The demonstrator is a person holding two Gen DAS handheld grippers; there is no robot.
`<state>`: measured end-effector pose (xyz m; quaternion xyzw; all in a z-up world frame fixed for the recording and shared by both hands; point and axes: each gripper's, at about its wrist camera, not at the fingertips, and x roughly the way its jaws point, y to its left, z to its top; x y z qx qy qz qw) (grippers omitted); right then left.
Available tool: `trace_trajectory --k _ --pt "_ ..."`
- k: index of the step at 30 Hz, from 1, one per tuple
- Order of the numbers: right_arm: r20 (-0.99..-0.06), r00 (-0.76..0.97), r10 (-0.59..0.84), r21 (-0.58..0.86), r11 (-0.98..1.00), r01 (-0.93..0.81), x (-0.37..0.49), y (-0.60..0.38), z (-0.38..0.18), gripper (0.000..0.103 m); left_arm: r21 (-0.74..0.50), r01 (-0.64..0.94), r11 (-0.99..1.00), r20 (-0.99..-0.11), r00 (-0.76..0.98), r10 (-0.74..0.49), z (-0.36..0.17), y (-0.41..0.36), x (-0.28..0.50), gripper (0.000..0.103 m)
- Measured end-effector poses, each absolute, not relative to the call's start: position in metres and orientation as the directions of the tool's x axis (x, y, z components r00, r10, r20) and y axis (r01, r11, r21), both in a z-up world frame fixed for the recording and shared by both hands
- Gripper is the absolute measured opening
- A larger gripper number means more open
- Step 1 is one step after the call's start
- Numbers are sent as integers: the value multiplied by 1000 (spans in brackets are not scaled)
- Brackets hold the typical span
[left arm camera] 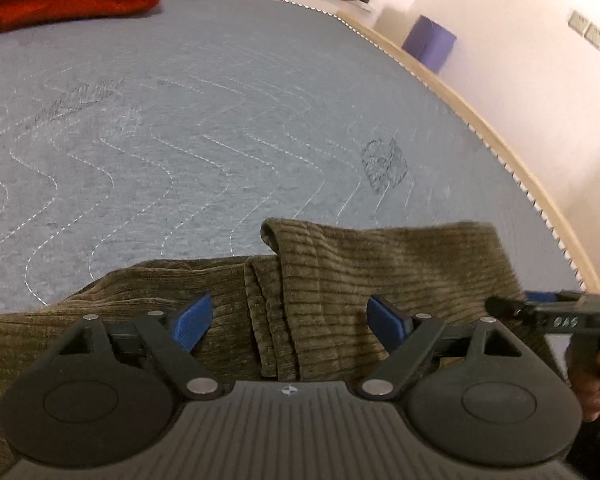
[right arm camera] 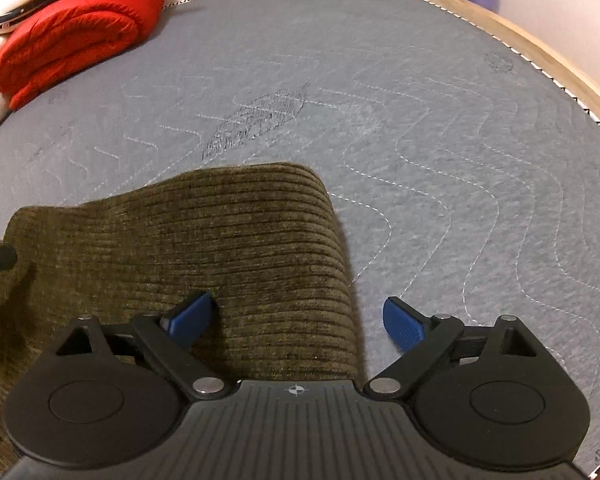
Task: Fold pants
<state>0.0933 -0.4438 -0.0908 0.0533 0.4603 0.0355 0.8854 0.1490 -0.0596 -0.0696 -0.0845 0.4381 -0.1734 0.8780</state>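
Pants: one pair of olive-brown ribbed pants, lying folded on the near part of the table, right under both tools.
Tools: two. The left tool has its blue pads spread wide above the cloth and pinches nothing. The right tool is spread wide too, with one pad over the pants and the other pad over bare table; it pinches nothing.
Hand: one hand shows at the right side of the left view, holding the other tool.
Table: one table with a grey quilted cover and white wavy stitch lines.
Pants edges: the far edge curls up a little; the right edge ends between the right tool's pads.
Table edge: a light wooden rim runs round the far and right sides.
Red blanket: one, folded, at the far left corner, well apart from the pants.
Purple box: one, past the rim by the wall.
Open room: lots of bare cover beyond the pants and to the right.
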Motion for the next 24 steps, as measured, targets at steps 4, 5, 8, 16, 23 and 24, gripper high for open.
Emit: trace_trajectory --k 4,5,8,16,23,24 --pt "-813 569 126 147 989 -10 91 -446 -93 94 -258 242 935 -739 575 -352 -72 -67 145 72" --pt "-811 570 130 151 988 -9 91 -447 -93 94 -248 245 937 -738 579 -347 -71 -68 145 55" --pt "-808 574 134 155 988 -13 93 -449 -95 94 -269 249 930 -730 578 -366 -66 -67 144 22" --pt "-776 611 157 194 981 -6 92 -451 -85 93 -306 180 935 -658 670 -345 -23 -38 119 17" --pt "-774 608 177 180 982 -57 89 -439 -85 93 -238 12 971 -750 633 -192 -52 -19 128 42" --pt "-777 605 176 174 983 -63 89 -437 -85 93 -220 11 975 -737 653 -173 -46 -19 127 43"
